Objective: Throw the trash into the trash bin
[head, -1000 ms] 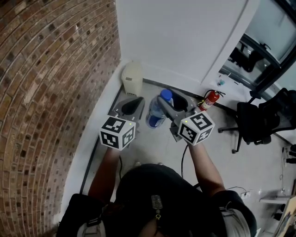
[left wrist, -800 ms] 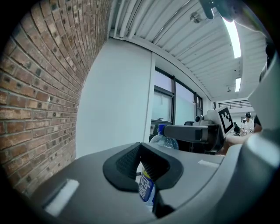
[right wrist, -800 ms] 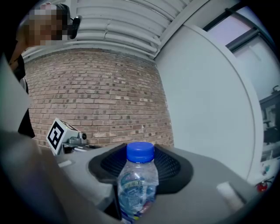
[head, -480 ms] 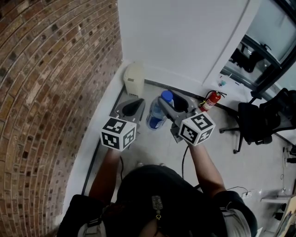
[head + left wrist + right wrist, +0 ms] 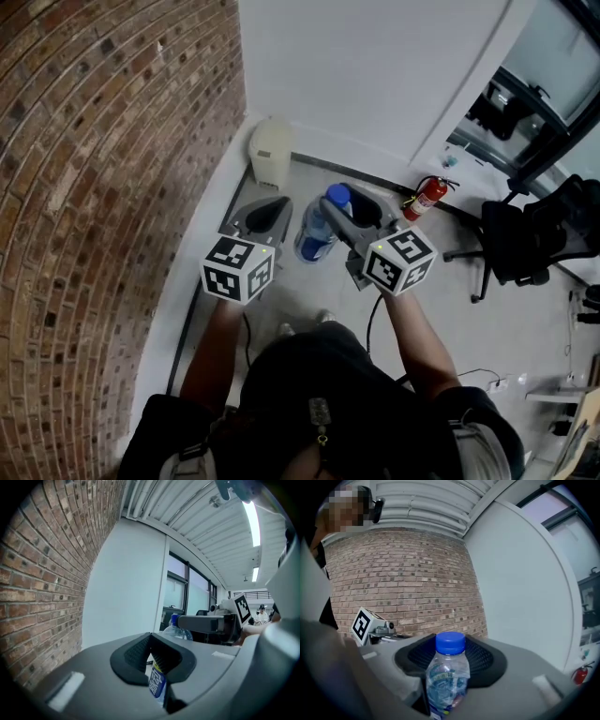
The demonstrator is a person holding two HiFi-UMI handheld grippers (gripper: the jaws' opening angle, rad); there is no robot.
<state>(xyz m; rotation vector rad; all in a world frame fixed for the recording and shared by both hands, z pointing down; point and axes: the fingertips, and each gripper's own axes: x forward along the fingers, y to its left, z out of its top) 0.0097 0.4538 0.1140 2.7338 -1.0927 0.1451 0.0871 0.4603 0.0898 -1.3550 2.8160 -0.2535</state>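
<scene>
Bottle (image 5: 317, 228) is the trash here: clear plastic, blue cap, blue label. It's clamped in the right hand-held gripper (image 5: 345, 211), up off the floor (image 5: 309, 291). In the right gripper view the two dark pads sit on either side of it just under the cap, with the bottle standing roughly upright. The left hand-held gripper (image 5: 267, 214) is just beside it, jaws pinched down to a sliver with nothing held in them. Its own view only shows a strip of that blue label through the slit. The trash bin (image 5: 270, 150), a cream-coloured one with a rounded lid, sits on the floor in the corner. That corner is where the brick wall (image 5: 103, 169) meets the white wall, ahead of both grippers and apart from the bottle. Off to the right there's a red fire extinguisher (image 5: 427, 199) and a black office chair (image 5: 525, 244).
</scene>
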